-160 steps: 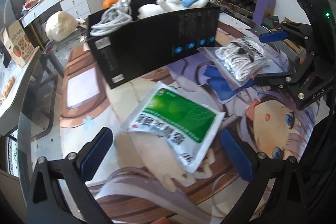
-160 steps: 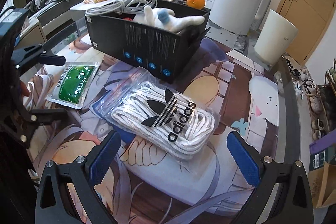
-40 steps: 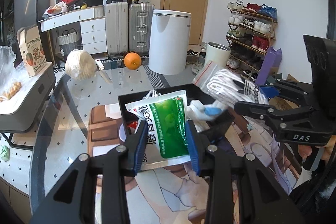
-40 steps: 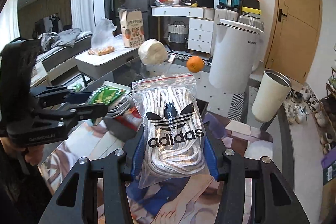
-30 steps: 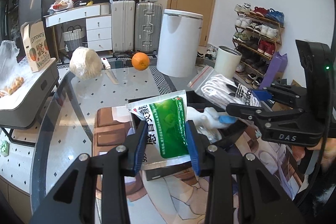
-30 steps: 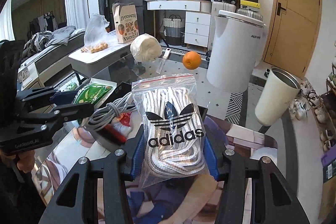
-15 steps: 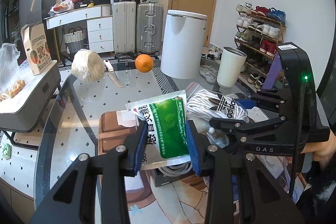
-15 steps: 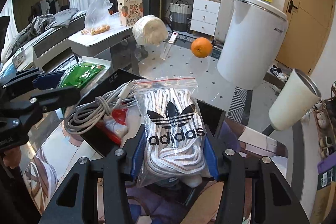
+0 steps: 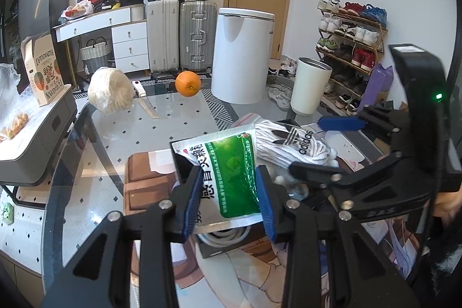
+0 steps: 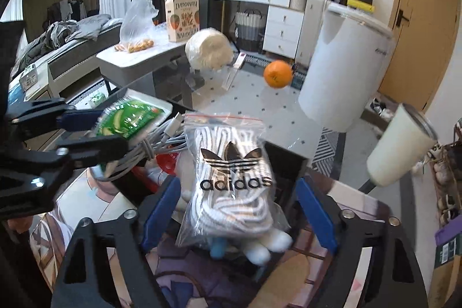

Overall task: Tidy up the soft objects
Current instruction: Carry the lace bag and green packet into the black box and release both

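Your left claw point(image 9: 228, 199) is clenched on the green sachet point(image 9: 228, 172), pinching its lower half with the top standing up ahead of the pads; just below and beyond it sits the black box point(image 10: 284, 163); your right claw point(image 10: 236, 211) stands spread wide, its blue pads clear on both sides of the Adidas zip bag point(image 10: 231, 175), which lies loose between them on top of the box's contents.

Judge the sachet as light, flat and limp; its glossy film looks slippery, so a grip low across its width as you have it seems sound; let it go close over the box, not from a height. The zip bag is a slack plastic sleeve around coiled white cord; it would sag and slide if taken by a corner, so take it across its thick middle if you must move it. Under it, toward you, a white plush toy point(image 10: 268, 243) pokes out; a bundle of grey cables point(image 10: 150, 146) lies to the left of that claw.

The surface point(image 9: 121, 132) is glass, partly under a printed mat point(image 9: 254, 273); far ahead of both claws rest an orange point(image 9: 187, 83) and a pale wrapped round lump point(image 9: 109, 90); beyond stand suitcases, a white bin, drawers and a shoe rack.
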Demonstrator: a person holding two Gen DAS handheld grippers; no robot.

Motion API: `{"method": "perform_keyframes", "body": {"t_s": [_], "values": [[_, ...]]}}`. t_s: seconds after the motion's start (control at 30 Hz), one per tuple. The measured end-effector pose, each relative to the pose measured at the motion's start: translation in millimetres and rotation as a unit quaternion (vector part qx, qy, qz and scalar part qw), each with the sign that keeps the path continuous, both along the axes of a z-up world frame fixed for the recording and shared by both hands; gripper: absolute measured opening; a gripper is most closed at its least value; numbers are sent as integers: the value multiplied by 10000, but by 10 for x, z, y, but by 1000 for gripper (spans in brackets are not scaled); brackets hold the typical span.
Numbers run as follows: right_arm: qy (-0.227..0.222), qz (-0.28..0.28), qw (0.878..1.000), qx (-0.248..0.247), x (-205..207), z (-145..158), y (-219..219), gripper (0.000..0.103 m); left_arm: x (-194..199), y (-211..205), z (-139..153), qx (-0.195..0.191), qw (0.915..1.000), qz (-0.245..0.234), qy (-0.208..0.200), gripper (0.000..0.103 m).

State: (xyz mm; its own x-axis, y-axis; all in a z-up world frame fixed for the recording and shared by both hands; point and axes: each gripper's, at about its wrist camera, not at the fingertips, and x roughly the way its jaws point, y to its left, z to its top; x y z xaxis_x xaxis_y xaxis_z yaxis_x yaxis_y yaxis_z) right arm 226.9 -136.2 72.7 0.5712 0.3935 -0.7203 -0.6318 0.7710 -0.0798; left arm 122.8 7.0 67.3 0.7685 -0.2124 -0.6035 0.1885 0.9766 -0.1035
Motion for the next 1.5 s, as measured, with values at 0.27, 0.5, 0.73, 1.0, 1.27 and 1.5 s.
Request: {"method": "perform_keyframes", "body": {"t_s": [0.27, 0.5, 0.73, 1.0, 1.27, 1.5], "values": [[10, -185, 9998, 117, -55, 63, -288, 88, 134, -226, -61, 17, 9999, -96, 97, 36], [91, -299, 9994, 137, 28, -15, -341, 88, 322, -409, -160, 98, 9997, -134, 161, 36], [113, -266, 9995, 157, 11, -8, -392, 88, 280, -488, -243, 432, 9983, -333, 196, 36], [63, -290, 9991, 310, -74, 30, -491, 90, 242, -509, -286, 758, 9966, -279, 133, 41], [-19, -307, 9979, 577, -263, 90, -660, 93, -47, -420, -97, 547, 9975, -266, -361, 103], [-178, -324, 9956, 855, -501, 129, -718, 98, -157, -172, -79, 307, 9987, 149, -373, 103]]}}
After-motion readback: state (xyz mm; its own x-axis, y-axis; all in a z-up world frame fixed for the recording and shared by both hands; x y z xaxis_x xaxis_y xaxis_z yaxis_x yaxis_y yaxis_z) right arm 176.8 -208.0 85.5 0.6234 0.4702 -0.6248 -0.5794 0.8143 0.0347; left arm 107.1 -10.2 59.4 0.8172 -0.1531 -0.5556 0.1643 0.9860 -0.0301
